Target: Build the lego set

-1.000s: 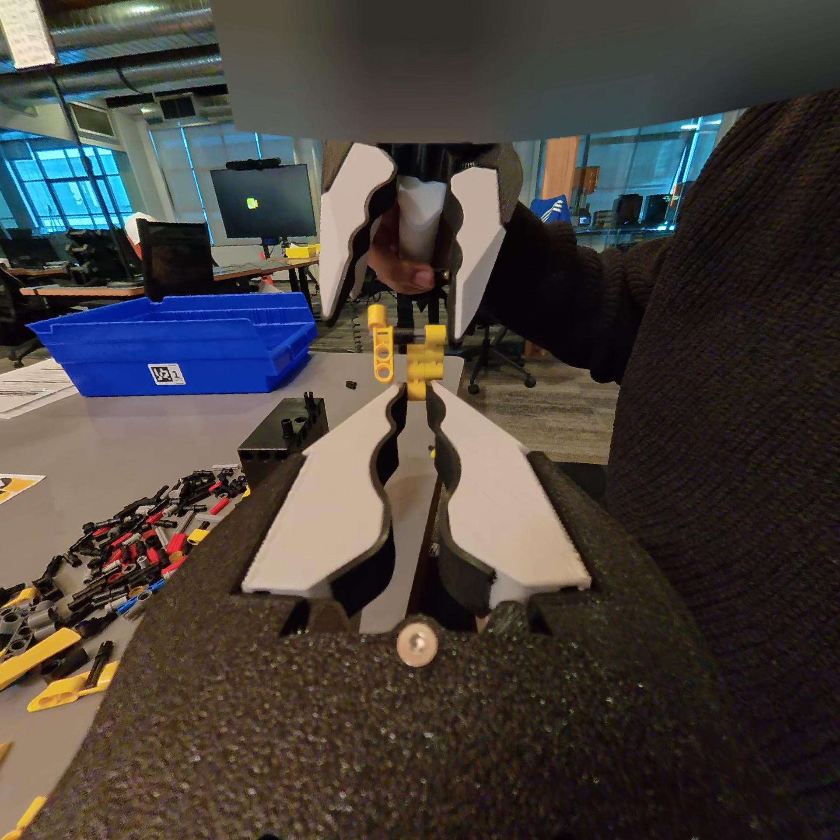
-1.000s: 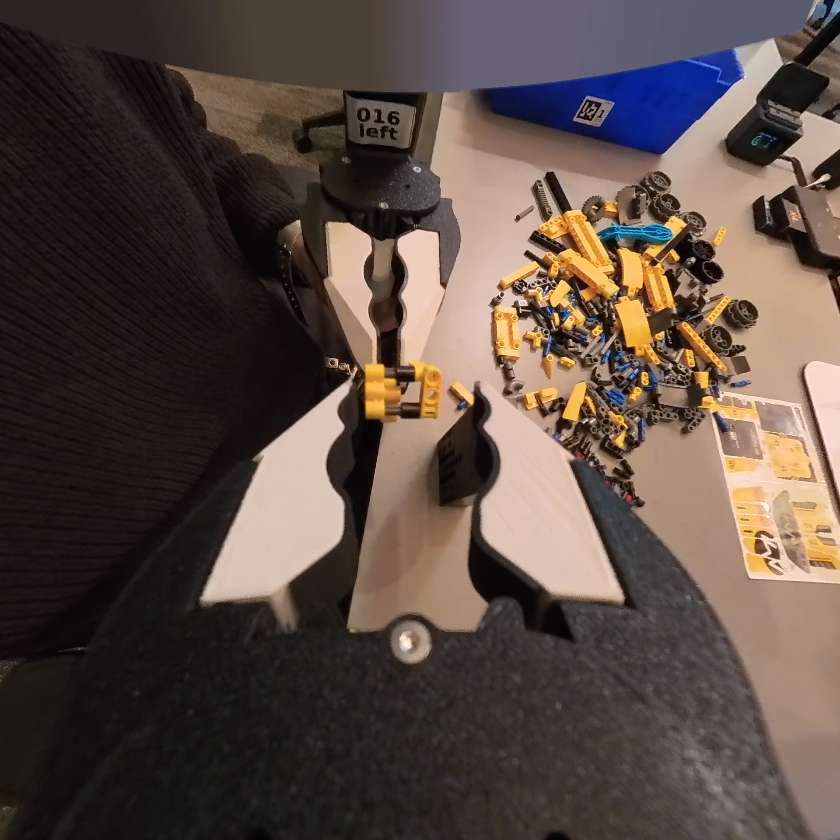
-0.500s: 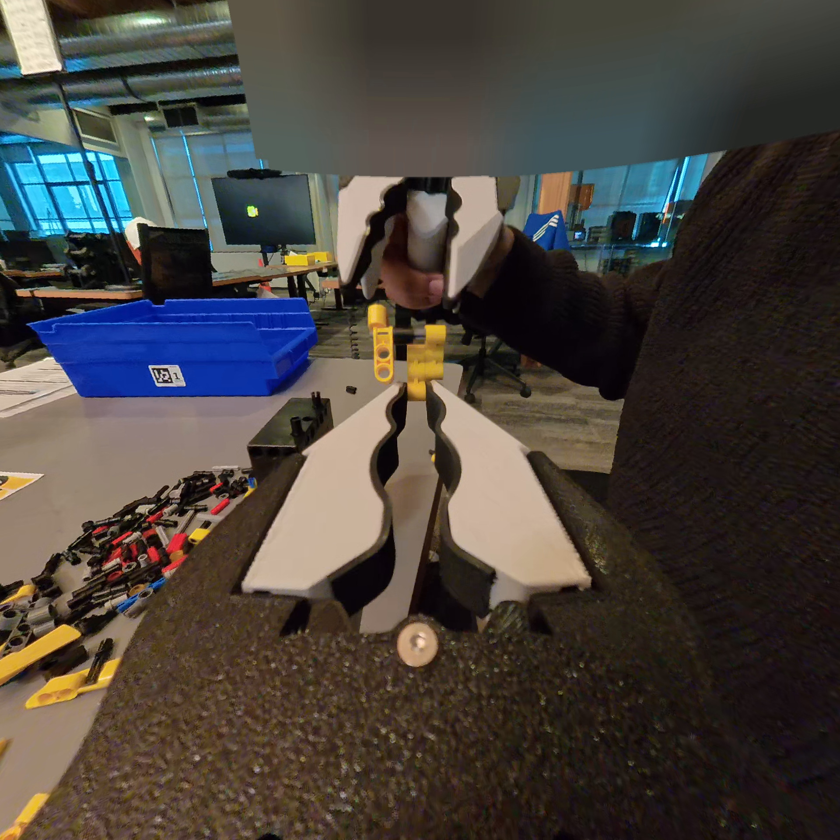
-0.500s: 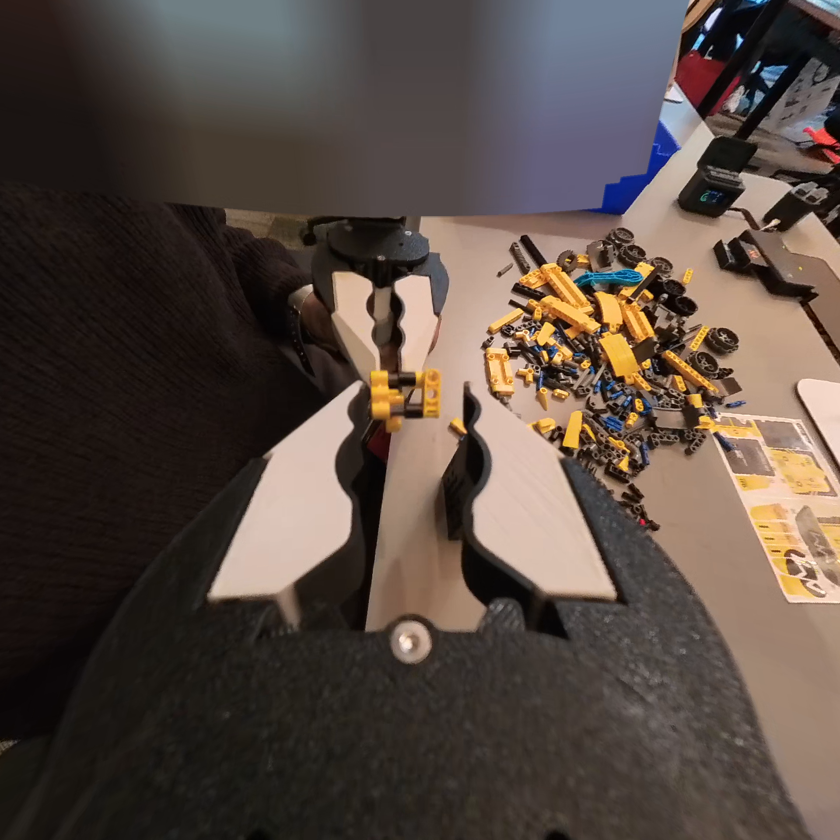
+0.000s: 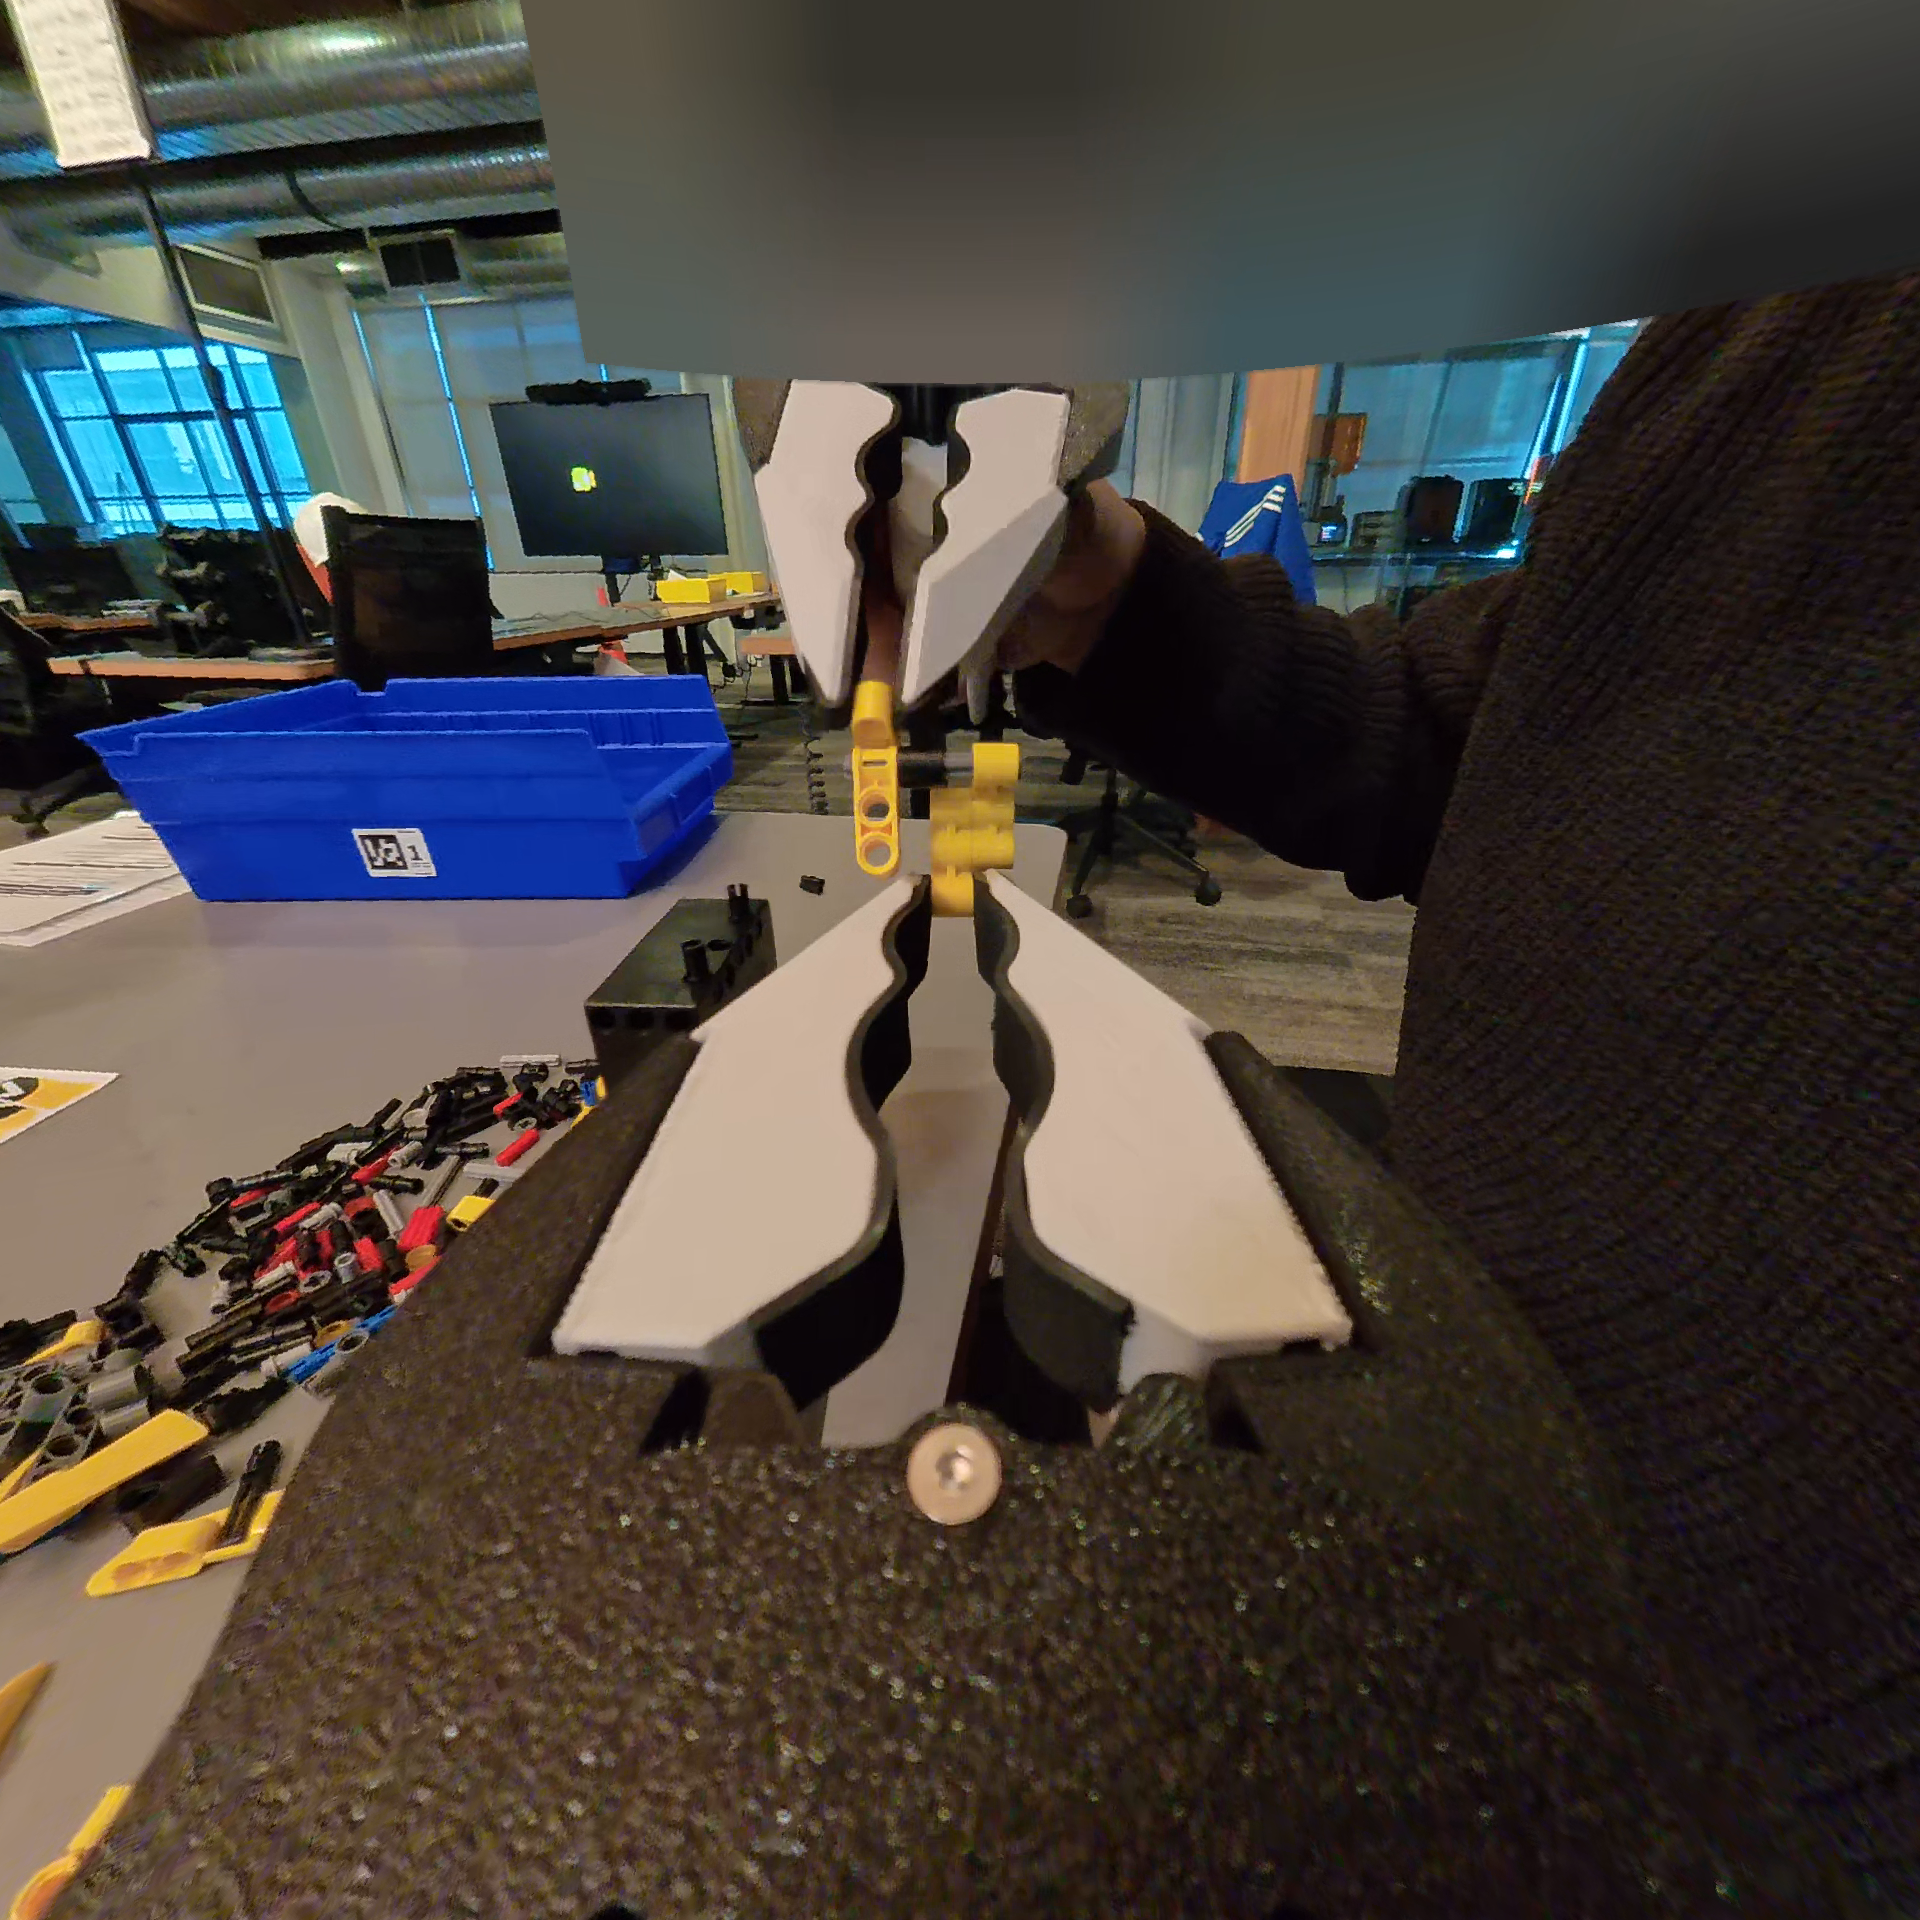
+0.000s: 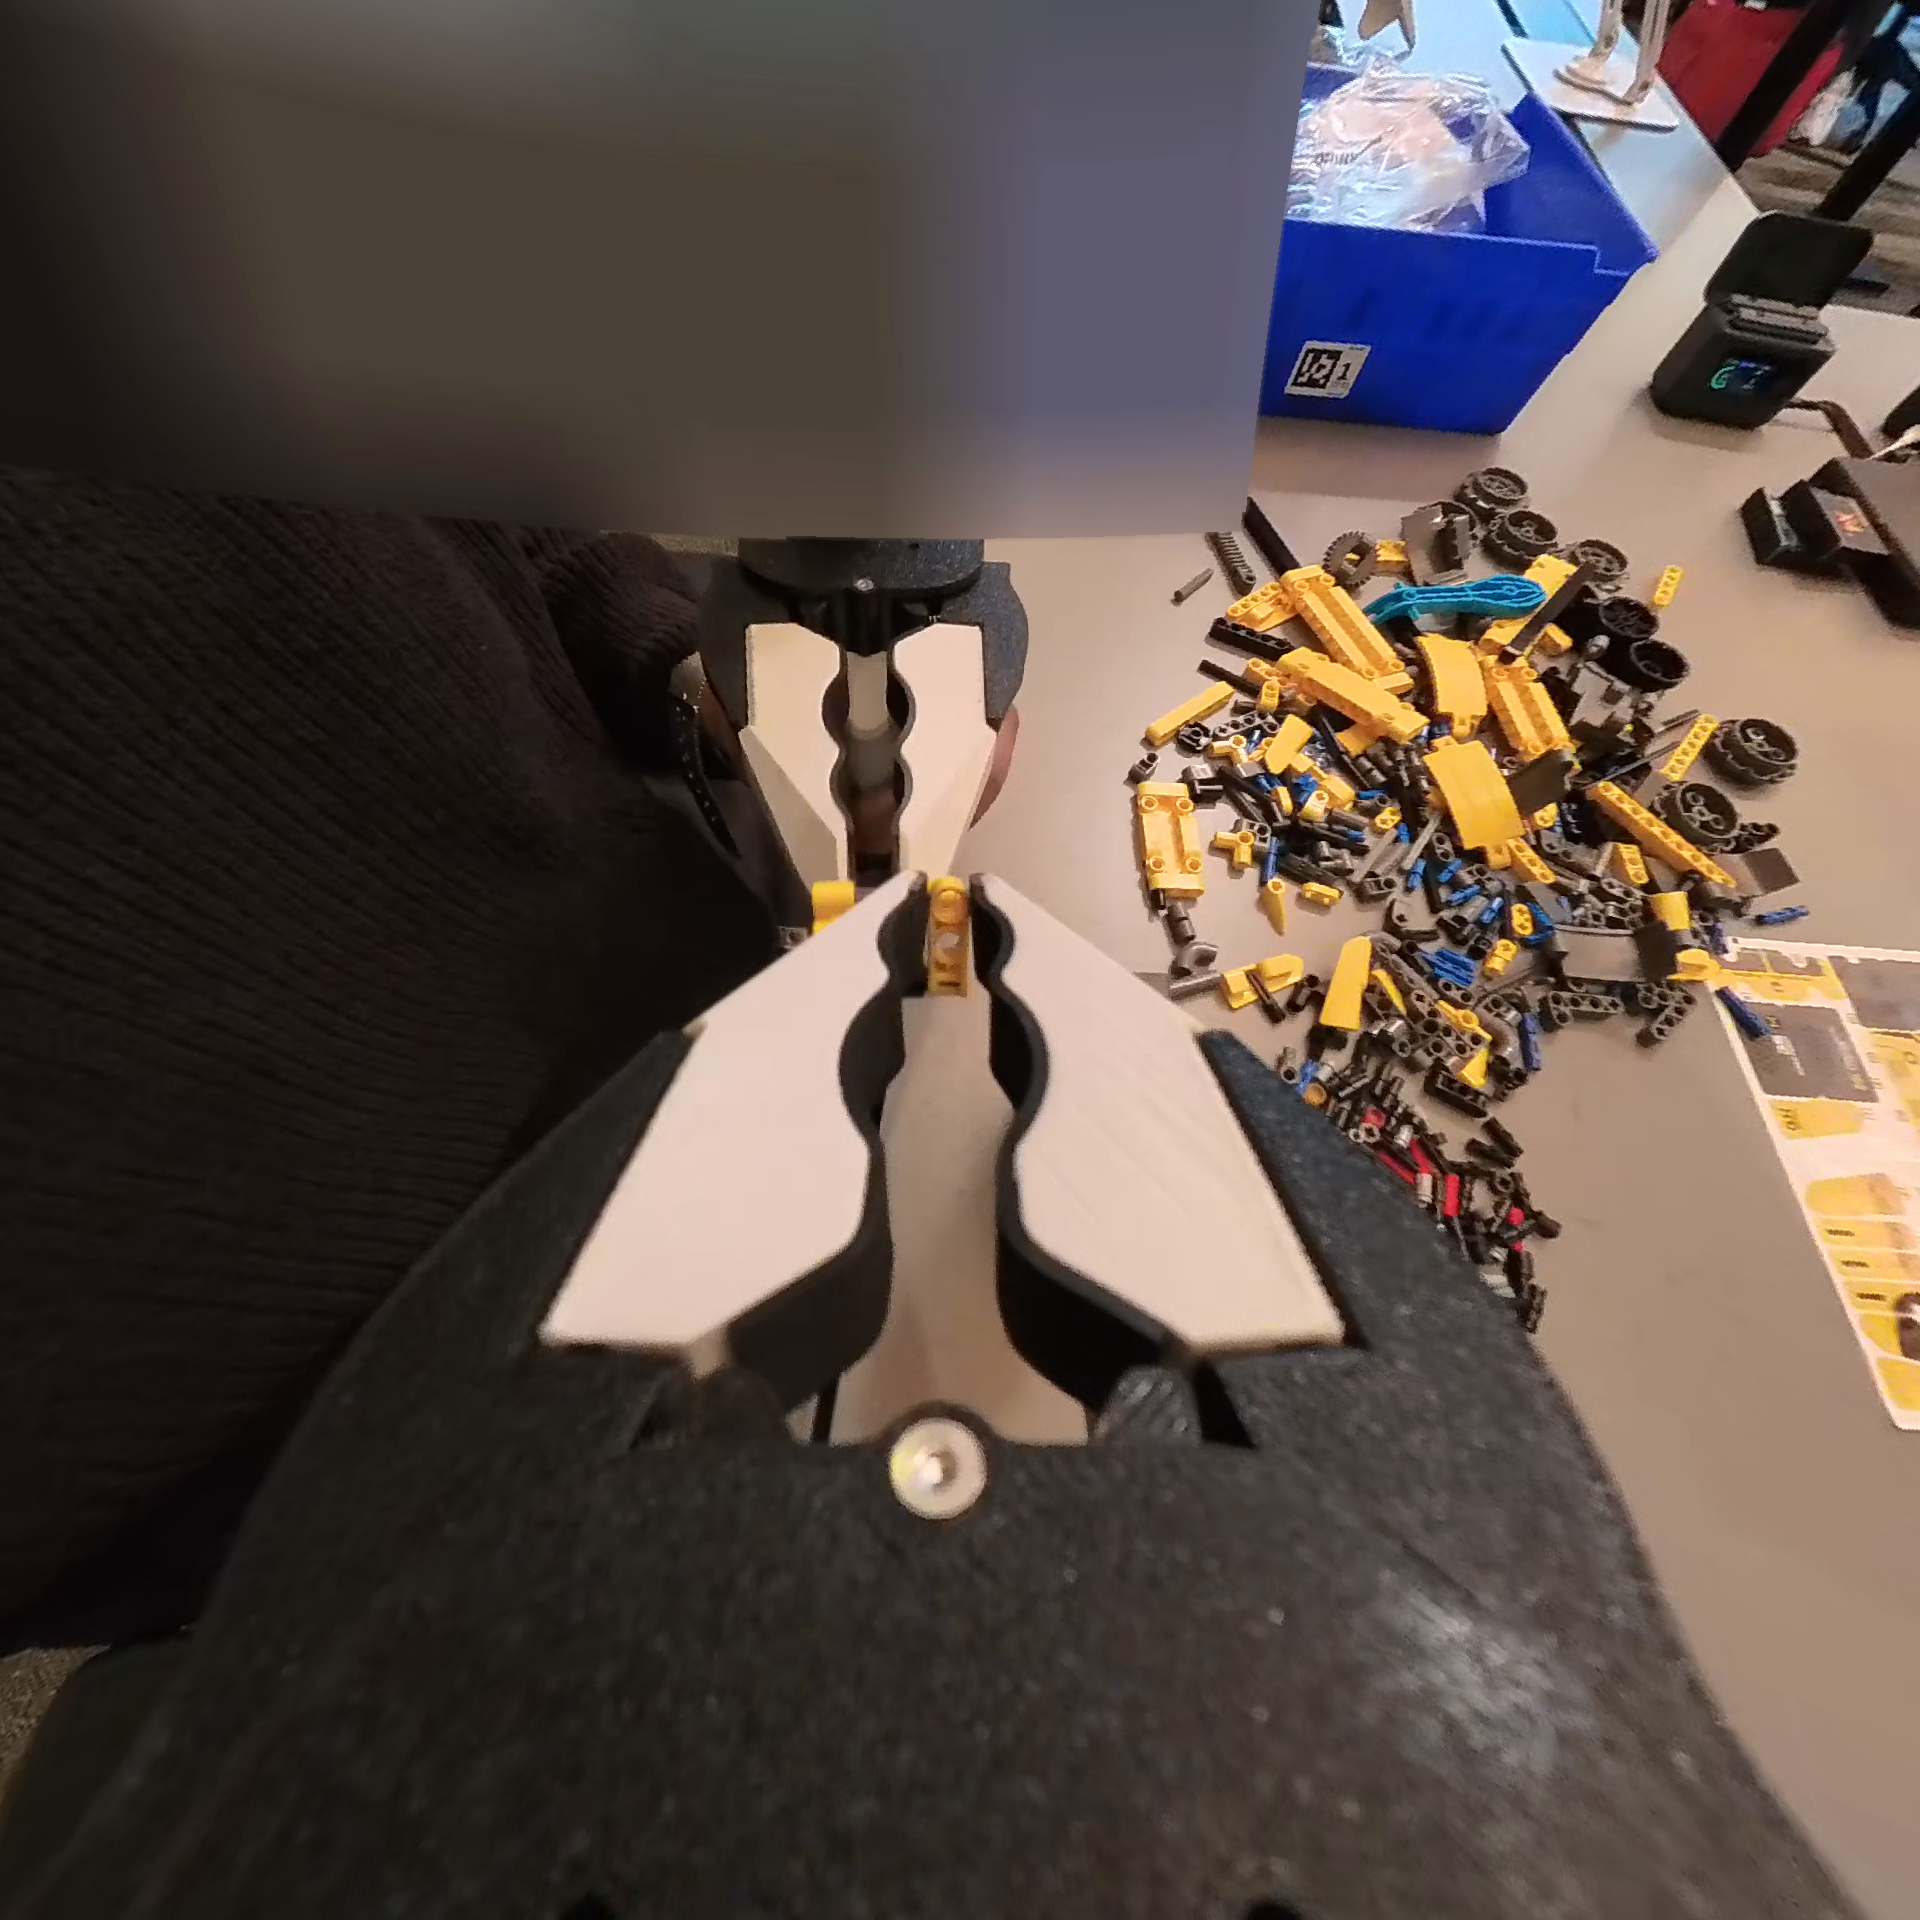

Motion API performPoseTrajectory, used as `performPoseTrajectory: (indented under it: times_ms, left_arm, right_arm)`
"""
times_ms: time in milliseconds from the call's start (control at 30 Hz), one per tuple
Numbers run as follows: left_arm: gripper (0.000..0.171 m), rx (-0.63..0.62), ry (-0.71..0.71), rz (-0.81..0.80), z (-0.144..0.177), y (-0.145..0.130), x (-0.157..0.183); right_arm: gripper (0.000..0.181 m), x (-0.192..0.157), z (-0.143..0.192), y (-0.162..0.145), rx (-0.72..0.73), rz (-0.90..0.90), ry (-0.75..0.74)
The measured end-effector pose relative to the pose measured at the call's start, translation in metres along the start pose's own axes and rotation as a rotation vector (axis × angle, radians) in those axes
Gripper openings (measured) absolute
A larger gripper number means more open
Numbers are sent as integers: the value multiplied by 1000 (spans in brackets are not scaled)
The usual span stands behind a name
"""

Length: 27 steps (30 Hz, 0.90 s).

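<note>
I have both grippers on one small yellow-and-black pin-joined brick assembly (image 5: 935, 805), held in the air at frame centre, above the grey table (image 5: 312, 997). Left gripper (image 5: 951, 894) fingers are clenched on its lower yellow connector. Right gripper (image 6: 945, 904) fingers are clamped on the thin yellow holed beam (image 6: 945, 940) at the other end. My read: to do this well I keep both tips square to the black pin, push along its axis only, no twist, light grip. The loose pile of yellow and black parts (image 6: 1455, 810) sits right of centre, with a blue plastic bin (image 5: 416, 769) at left.
</note>
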<state>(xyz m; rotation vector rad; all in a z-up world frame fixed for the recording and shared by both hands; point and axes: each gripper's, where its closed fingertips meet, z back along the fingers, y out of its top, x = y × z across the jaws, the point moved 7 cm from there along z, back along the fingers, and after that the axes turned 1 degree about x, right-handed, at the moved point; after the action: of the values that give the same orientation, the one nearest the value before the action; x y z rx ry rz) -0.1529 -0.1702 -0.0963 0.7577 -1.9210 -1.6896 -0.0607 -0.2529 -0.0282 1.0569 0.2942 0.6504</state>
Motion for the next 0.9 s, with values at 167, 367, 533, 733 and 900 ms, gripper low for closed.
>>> performPoseTrajectory:
  times_ms: [167, 367, 533, 733, 900]
  left_arm:
    - [7, 27, 14, 4, 1, 1, -2]
    - [7, 73, 23, 24, 5, 4, -5]
    - [7, 76, 29, 27, 3, 3, -6]
    - [7, 85, 28, 44, 2, 3, -9]
    - [7, 88, 29, 57, 1, 1, -9]
  right_arm:
    - [8, 4, 6, -2, 50, -35, -1]
    - [8, 8, 16, -11, 93, -87, -5]
    - [8, 8, 15, -18, 82, -94, 0]
    - [8, 10, 15, -19, 84, -85, -2]
    - [8, 12, 14, -23, 73, -86, -24]
